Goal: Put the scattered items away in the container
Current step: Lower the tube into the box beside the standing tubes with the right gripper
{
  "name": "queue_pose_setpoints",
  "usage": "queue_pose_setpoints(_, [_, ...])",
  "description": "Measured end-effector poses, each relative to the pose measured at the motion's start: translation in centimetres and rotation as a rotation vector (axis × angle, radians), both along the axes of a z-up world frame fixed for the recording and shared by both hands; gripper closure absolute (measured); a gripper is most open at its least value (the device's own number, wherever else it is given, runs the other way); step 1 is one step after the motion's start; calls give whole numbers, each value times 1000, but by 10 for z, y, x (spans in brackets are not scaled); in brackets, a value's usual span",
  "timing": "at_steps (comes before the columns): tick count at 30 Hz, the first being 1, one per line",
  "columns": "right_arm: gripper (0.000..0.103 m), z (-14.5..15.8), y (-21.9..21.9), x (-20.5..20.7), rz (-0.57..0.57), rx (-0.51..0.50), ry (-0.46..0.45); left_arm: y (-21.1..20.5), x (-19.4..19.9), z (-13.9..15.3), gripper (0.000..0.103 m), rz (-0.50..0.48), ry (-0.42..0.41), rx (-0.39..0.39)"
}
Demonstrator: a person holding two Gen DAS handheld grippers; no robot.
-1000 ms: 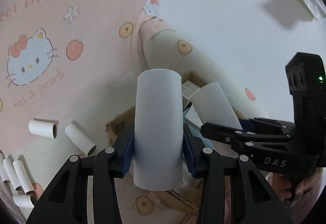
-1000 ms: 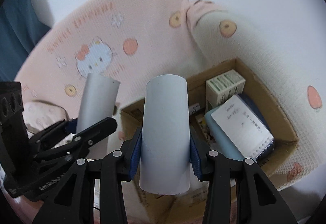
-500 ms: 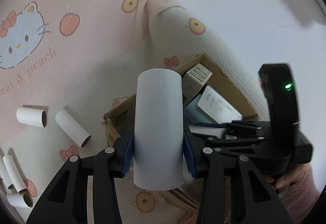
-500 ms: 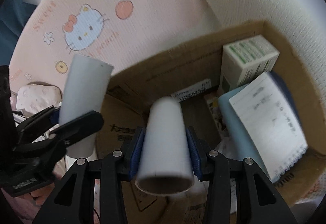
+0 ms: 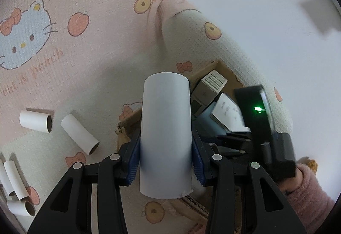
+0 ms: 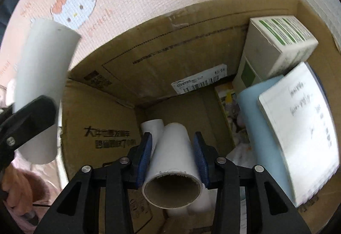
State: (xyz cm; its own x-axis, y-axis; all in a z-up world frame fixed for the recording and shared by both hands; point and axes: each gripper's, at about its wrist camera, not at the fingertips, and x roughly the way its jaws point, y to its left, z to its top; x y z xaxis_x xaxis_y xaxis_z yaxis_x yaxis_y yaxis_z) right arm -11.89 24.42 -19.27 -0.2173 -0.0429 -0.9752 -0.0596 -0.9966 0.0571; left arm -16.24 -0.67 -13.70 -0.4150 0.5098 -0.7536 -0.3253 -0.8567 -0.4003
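My left gripper (image 5: 165, 155) is shut on a white cardboard tube (image 5: 165, 134), held upright above the near edge of the cardboard box (image 5: 127, 125). That tube also shows in the right wrist view (image 6: 40, 89) at the left. My right gripper (image 6: 172, 155) is inside the box (image 6: 149, 63), with a second white tube (image 6: 173, 159) between its blue pads, tilted with its open end toward the camera. Whether the pads still press it is unclear. Another tube (image 6: 152, 127) lies on the box floor beneath.
Several loose tubes lie on the pink Hello Kitty blanket: two at left (image 5: 35, 120) (image 5: 80, 134), more at the lower left (image 5: 15, 178). In the box stand a green-striped carton (image 6: 277, 46), a blue pack (image 6: 260, 127) and a white notepad (image 6: 298, 127).
My right gripper has gone down deeper into the box with its tube, which now tips further forward. My left gripper has drifted slightly over the box edge, still holding its tube.
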Motion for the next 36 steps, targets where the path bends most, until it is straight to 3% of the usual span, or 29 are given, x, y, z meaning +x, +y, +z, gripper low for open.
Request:
queue_pose_setpoints(9, [68, -14, -3, -27, 49, 31, -43, -6, -4, -7, 56, 17, -33, 1])
queue_pose_setpoints(11, [73, -17, -3, -30, 53, 20, -47, -7, -3, -7, 56, 13, -32, -4])
queue_pose_setpoints(14, [74, -20, 0, -32, 40, -19, -33, -8, -2, -7, 56, 12, -30, -18])
queue_pose_setpoints(23, [74, -30, 10, -24, -1, -30, -129, -3, 1, -5, 56, -7, -18, -34])
queue_pose_setpoints(27, [73, -36, 15, -21, -27, -36, -202, 0, 3, -5, 56, -13, -19, -38])
queue_pose_setpoints(30, [65, -45, 20, -17, -41, 8, -248, 0, 5, -5, 56, -19, -18, -42])
queue_pose_setpoints(36, [63, -54, 32, -17, -94, -59, -288, -1, 6, -6, 56, -25, -18, -46])
